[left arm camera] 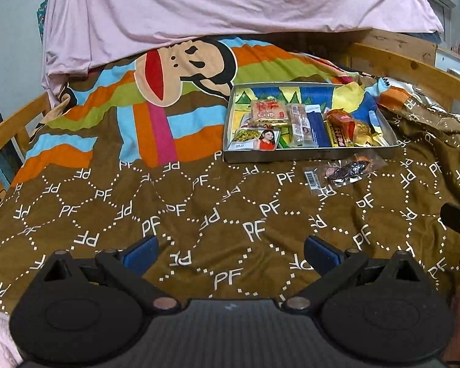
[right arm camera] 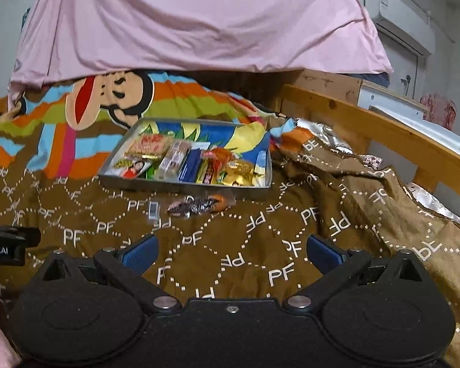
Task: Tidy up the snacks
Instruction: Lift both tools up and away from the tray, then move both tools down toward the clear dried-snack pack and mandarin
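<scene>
Both my left gripper and right gripper hang spread and empty over the blanket. One clear snack packet lies just outside the tray; the slick film could slip, or I snag blanket with it.

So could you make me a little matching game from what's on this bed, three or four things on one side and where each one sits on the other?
Things:
1. clear snack packet
2. packet with a woman's picture
3. pink sheet
4. metal tray

Places:
A. hanging above the far end of the bed
B. on the brown blanket, in front of the tray
C. near left corner inside the tray
D. on the blanket, holding most snacks

Pairs: 1-B, 2-C, 3-A, 4-D
</scene>
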